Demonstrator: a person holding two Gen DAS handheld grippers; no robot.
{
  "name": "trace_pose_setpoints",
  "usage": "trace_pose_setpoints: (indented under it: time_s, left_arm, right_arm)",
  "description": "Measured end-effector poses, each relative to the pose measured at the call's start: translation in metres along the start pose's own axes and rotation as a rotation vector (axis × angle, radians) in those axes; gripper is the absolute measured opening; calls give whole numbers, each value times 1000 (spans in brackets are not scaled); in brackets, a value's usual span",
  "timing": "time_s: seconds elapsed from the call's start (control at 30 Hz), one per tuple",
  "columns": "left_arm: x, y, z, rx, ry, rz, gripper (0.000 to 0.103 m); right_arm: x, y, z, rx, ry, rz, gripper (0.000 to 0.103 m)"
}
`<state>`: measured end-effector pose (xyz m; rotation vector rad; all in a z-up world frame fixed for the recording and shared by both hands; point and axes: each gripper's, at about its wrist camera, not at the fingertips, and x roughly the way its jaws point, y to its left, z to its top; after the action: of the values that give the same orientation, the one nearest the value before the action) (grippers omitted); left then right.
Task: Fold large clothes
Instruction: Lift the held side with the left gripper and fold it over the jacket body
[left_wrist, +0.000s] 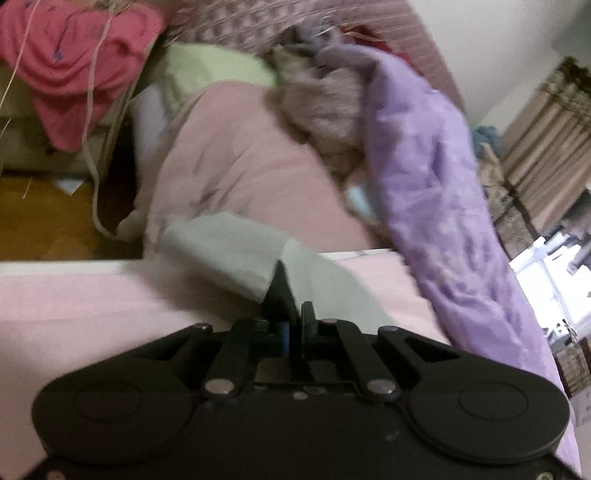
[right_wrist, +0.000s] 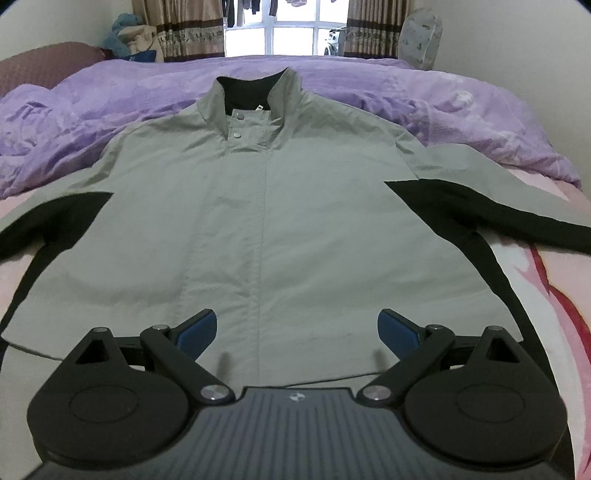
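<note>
We have the grey jacket (right_wrist: 266, 206) spread flat and face-up on the bed (right_wrist: 554, 295), collar toward the window and hem toward us, with both black-panelled sleeves stretched out to the sides; we read this as the laid-out starting shape for a fold, since a smooth, symmetric garment lets each side be brought over the middle cleanly. The purple duvet (right_wrist: 110, 99) lies bunched beyond the collar, seemingly pushed back to leave the pink sheet free as a working surface. Our right gripper (right_wrist: 295, 332) hangs over the hem with its jaws wide apart and nothing between them, centred on the front placket, so it looks ready to choose a corner, not committed to one. Our left gripper (left_wrist: 293, 306) has its jaws drawn together on a pale grey flap of fabric, which we judge to be the end of the jacket's sleeve (left_wrist: 229, 247), probably to carry it across the body. The right wrist view gives the whole garment, its snaps and its alignment, but does not show the left gripper. The left wrist view, blurred, shows the pinch itself, plus the bed's edge, the wooden floor (left_wrist: 44, 221) and a heap of pink clothing (left_wrist: 74, 62) that the other view misses.
</note>
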<state>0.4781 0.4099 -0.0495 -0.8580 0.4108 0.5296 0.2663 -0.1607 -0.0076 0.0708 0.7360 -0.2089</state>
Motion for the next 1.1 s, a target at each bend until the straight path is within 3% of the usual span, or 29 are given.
trace_pose_setpoints:
  time_s: [0.13,0.33,0.5,0.63,0.67,0.7,0.73,0.77,0.83,0.93,1.03,1.1]
  left_arm:
    - [-33,-45,-5,81,-26,-96,2]
    - [-99,-164,-60,274,7,-398,2]
    - [-151,-278,-170,469,155,-723,2]
    - [-170,-341,-281,597,347,-899,5]
    - [-171,-351,-306,634,387,-914,16]
    - [-170,-361,-332,685,435,-926,51]
    - [-172,-368,-355,740,484,-928,74]
    - [-176,-373,-374,802,509,-916,90]
    - [-189,-370,-385,891,461,-947,90]
    - [-203,-354,-359,998,265,-960,96]
    - [-192,-328,-314,1014,128,-832,102]
    - [-177,-311,-292,980,123,-722,102]
  right_arm:
    - [-6,-9,1,22,-14,25,103]
    - [-17,-29,-1,66,-34,54,103]
    - [-28,-52,1,112,-58,49,103]
    - [-37,-72,3,127,-88,11,103]
    - [-38,-77,4,132,-92,1,103]
    - [-38,-82,5,138,-95,-3,103]
    - [-38,-86,6,143,-96,-3,103]
    - [-37,-91,8,149,-97,1,103]
    - [-32,-100,11,150,-103,17,103]
    - [-18,-112,18,171,-99,64,100]
    - [6,-114,30,178,-77,129,89]
    - [30,-112,38,168,-69,142,88]
